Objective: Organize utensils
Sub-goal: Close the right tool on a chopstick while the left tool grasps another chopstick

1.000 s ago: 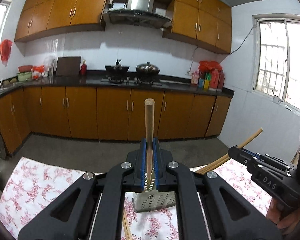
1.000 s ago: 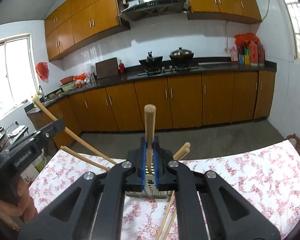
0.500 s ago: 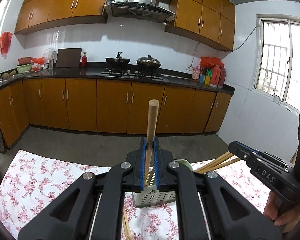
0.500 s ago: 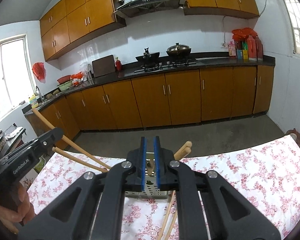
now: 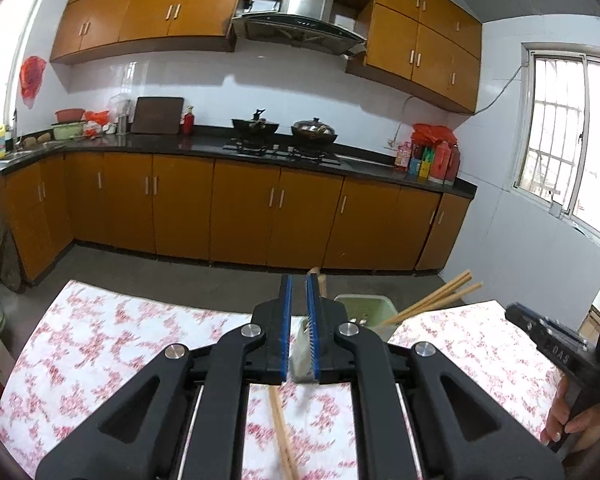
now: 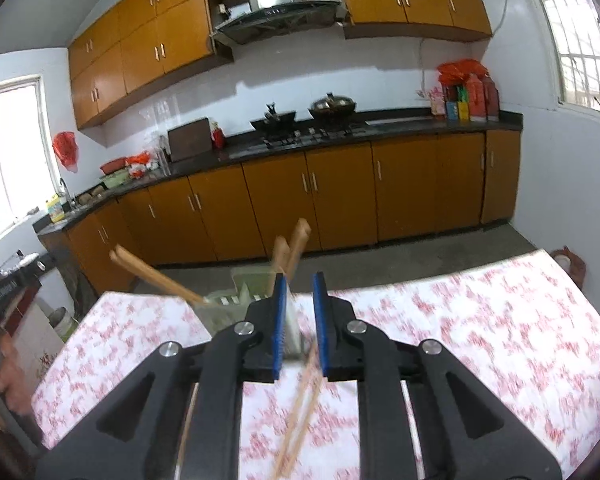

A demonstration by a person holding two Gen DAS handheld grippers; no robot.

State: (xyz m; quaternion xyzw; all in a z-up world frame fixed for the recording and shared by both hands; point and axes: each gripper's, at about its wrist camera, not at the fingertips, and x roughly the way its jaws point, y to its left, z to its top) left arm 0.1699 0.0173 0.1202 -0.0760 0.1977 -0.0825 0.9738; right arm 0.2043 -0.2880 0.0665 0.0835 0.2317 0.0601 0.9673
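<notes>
A pale green perforated utensil holder [image 5: 364, 312] stands on the floral tablecloth, just beyond both grippers; it also shows in the right wrist view [image 6: 236, 300]. Several wooden chopsticks [image 5: 440, 296] lean out of it, also seen from the right wrist [image 6: 156, 276]. My left gripper [image 5: 298, 328] is open and empty, jaws a little apart. My right gripper [image 6: 300, 320] is open and empty. Loose chopsticks lie on the cloth under each gripper, in the left wrist view [image 5: 284, 436] and the right wrist view [image 6: 300, 404].
The table with the red-flowered cloth [image 5: 100, 344] ends at a far edge in front of a grey floor. Orange kitchen cabinets [image 5: 240, 208] line the far wall. The right gripper's body [image 5: 556, 352] shows at the right of the left view.
Both grippers have let go of the chopsticks they held upright and opened; those chopsticks now stand in the holder. Both grippers have drawn back and tilted.
</notes>
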